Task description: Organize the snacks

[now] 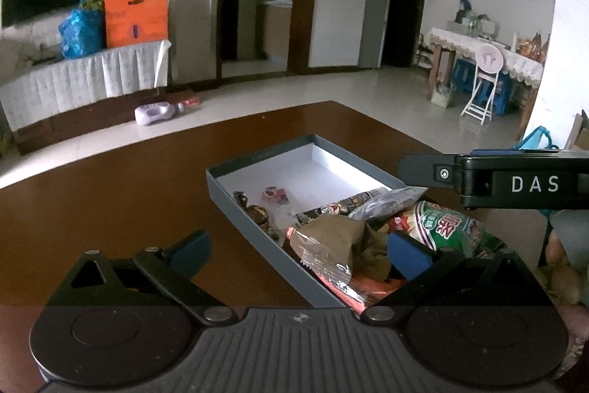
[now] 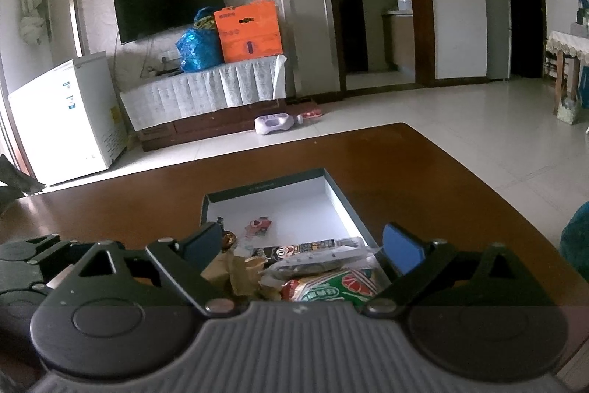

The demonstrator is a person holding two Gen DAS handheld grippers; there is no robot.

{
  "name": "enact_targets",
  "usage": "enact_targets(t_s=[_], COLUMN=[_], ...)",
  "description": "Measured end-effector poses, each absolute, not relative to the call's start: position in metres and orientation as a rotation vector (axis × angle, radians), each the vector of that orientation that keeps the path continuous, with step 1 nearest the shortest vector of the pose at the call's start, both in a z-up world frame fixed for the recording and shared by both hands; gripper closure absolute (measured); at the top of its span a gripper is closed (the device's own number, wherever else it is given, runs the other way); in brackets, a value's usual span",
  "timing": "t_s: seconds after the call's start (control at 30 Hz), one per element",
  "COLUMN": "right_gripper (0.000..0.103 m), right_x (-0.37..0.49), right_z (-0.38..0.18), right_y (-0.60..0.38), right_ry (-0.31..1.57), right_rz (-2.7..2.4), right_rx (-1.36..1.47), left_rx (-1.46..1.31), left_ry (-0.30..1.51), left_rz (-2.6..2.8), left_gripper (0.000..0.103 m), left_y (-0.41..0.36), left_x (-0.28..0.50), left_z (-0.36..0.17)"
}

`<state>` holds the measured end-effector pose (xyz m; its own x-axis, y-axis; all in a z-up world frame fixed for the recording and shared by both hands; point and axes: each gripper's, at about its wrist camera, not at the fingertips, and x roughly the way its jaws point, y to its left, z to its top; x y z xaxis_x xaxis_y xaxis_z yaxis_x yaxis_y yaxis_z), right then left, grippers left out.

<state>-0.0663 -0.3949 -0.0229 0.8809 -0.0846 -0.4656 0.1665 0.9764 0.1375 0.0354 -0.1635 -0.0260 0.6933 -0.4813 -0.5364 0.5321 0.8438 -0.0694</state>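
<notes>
Right gripper (image 2: 300, 245) spread wide and empty, low in frame over the grey box (image 2: 265, 188): best withdrawn straight, clear of the green snack bag (image 2: 331, 288).

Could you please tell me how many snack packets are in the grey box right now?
6 visible: candy, small red packet, long dark packet, clear wrapper, brown packet, green bag. More may lie hidden underneath.

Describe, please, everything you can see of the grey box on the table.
The grey box is a shallow rectangular tray, cardboard by its look, with dark grey walls and a white inside. It lies flat and lidless on the brown table. Snack packets fill its near end; its far end is bare.
</notes>
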Motion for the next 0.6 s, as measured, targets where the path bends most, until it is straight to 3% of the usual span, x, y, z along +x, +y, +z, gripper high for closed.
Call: enact_targets(t_s=[0.6], right_gripper=[0.007], right_x=[-0.0711], right_z=[-0.0188], right_y=[-0.3923], right_ry=[0.475], right_rz=[-0.13], right_rx=[0.175], left_rx=[0.136], left_ry=[0.517], left_rz=[-0.55], left_gripper=[0.0], left_y=[-0.1663], left_x=[0.0265], left_z=[-0.0218])
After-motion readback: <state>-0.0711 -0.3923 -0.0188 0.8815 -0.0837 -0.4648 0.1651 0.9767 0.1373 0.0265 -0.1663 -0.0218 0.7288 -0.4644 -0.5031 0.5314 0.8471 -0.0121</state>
